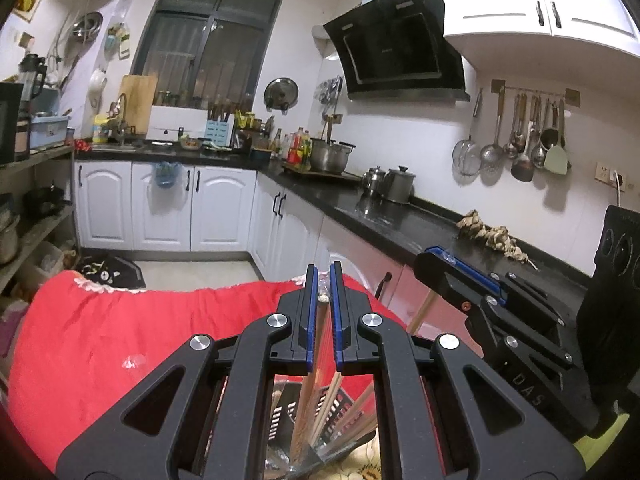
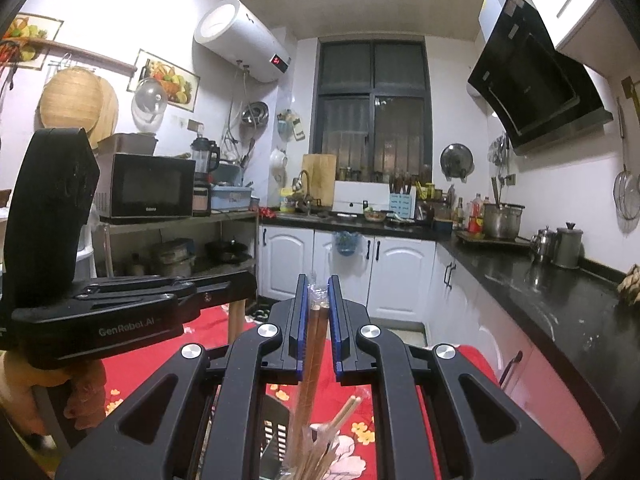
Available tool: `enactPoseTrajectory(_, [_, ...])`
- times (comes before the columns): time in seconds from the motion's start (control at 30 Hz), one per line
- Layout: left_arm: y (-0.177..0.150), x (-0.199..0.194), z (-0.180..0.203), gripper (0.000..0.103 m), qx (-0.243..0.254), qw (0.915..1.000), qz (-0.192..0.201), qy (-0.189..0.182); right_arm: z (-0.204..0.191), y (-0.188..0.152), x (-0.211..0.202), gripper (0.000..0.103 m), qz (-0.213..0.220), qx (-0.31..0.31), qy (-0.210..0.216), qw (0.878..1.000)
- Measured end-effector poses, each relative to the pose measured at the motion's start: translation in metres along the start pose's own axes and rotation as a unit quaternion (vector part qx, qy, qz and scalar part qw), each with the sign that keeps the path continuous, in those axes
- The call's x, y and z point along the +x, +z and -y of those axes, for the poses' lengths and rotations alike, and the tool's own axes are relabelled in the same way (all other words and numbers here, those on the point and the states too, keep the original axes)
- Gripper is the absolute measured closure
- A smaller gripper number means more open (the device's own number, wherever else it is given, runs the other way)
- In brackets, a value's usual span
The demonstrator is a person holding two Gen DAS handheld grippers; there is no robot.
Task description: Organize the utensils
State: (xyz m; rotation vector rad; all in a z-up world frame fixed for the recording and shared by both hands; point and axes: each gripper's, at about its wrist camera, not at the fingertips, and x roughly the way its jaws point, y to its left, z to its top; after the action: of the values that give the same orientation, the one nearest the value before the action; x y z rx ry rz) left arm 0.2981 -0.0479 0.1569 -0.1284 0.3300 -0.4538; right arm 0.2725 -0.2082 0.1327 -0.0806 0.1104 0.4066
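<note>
My left gripper [image 1: 324, 276] is shut on a brown chopstick [image 1: 319, 332] that hangs down in a clear plastic sleeve. Under it stands a perforated metal utensil holder [image 1: 280, 416] with several chopsticks fanned out inside. My right gripper [image 2: 318, 286] is shut on a pair of brown chopsticks [image 2: 314, 344], also in clear plastic, above the same holder [image 2: 276, 424]. The two grippers are side by side: the right one [image 1: 460, 276] shows at the right of the left wrist view, the left one [image 2: 160, 292] at the left of the right wrist view.
A red flowered cloth [image 1: 120, 340] covers the table under the holder. A black counter [image 1: 400, 220] with kettles, pots and a bundle of rags runs along the right wall. White cabinets [image 2: 400, 260] and a sink stand ahead, and a shelf with a microwave [image 2: 148, 190] on the left.
</note>
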Motion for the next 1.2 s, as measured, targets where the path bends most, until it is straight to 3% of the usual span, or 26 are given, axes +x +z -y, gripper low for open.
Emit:
enactPoseTrajectory(0.17, [-0.012,0.007,-0.004,0.099,-0.006,0.9999,-0.014,0.000,0.000,-0.009,0.005,0.092,-0.015,0.010,-0.001,1.000])
enactPoseTrajectory(0.3, [-0.017,0.009,-0.006,0.098,-0.009,0.9996,-0.026,0.004,-0.001,-0.013,0.004,0.083,-0.026,0.016,-0.003,1.000])
enactPoseTrajectory(0.5, [-0.022,-0.003,-0.007,0.069,-0.005,0.9989,-0.038,0.026,0.001,-0.018,-0.008,0.068,-0.039,0.022,-0.006,0.999])
enactPoseTrajectory(0.57, [-0.023,-0.010,-0.007,0.056,-0.008,0.9987,-0.041,0.029,0.003,-0.018,-0.015,0.063,-0.044,0.027,-0.003,0.999])
enactPoseTrajectory(0.77, [-0.030,-0.037,-0.008,0.030,-0.010,0.9980,-0.047,0.040,0.006,-0.024,-0.037,0.051,-0.066,0.039,0.002,0.997])
enactPoseTrajectory(0.97, [-0.047,-0.063,-0.009,0.013,-0.018,0.9971,-0.059,0.045,-0.001,-0.038,-0.059,0.039,-0.087,0.033,0.010,0.996])
enactPoseTrajectory(1.2, [-0.068,-0.086,-0.002,0.011,-0.027,0.9960,-0.065,0.054,-0.013,-0.062,-0.084,0.022,-0.107,0.031,0.019,0.994])
